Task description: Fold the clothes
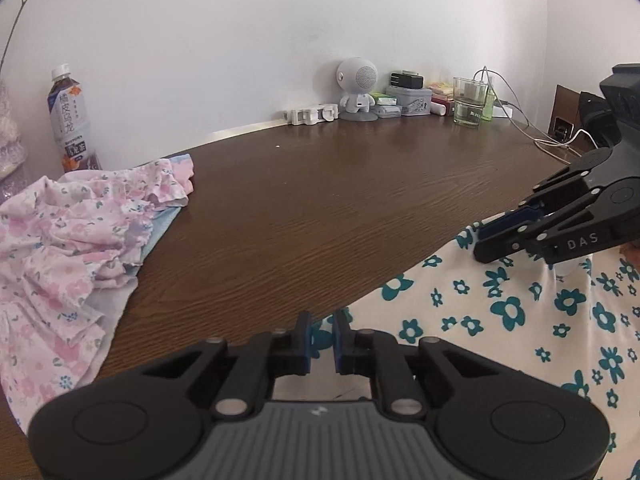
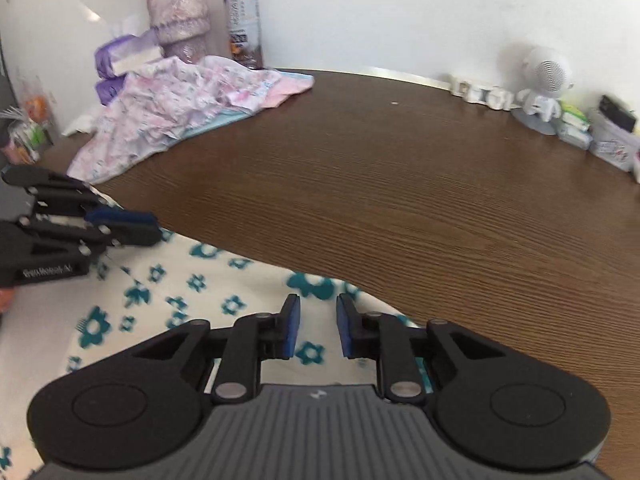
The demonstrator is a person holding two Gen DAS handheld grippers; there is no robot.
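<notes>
Left wrist view: your left gripper (image 1: pixel 322 336) sits at the bottom centre with its blue pads drawn nearly together on the near edge of the teal-flowered cream garment (image 1: pixel 520 320), which fills the lower right of the frame over the brown table (image 1: pixel 320 200). It looks pinched on that edge, though the bite is thin; if you lift fast, the cloth could slide out. At the right edge, your right gripper (image 1: pixel 496 240) rests on the far corner of the same garment, and from here you cannot tell whether it grips. At left, the pink floral clothes (image 1: pixel 72 248) lie heaped near a tea bottle (image 1: pixel 70 116); a wide sweep could drag them or knock the bottle.

Right wrist view: the right gripper (image 2: pixel 318 326) stands spread, with fabric of the flowered garment (image 2: pixel 180 292) lying between the pads, uncaught. If you pull with the left gripper (image 2: pixel 148 226) alone, at mid left, the fold will probably skew. The pink clothes (image 2: pixel 180 100) sit upper left beside a vase (image 2: pixel 178 12) and the bottle (image 2: pixel 244 16), all within risk of a careless fling.
</notes>
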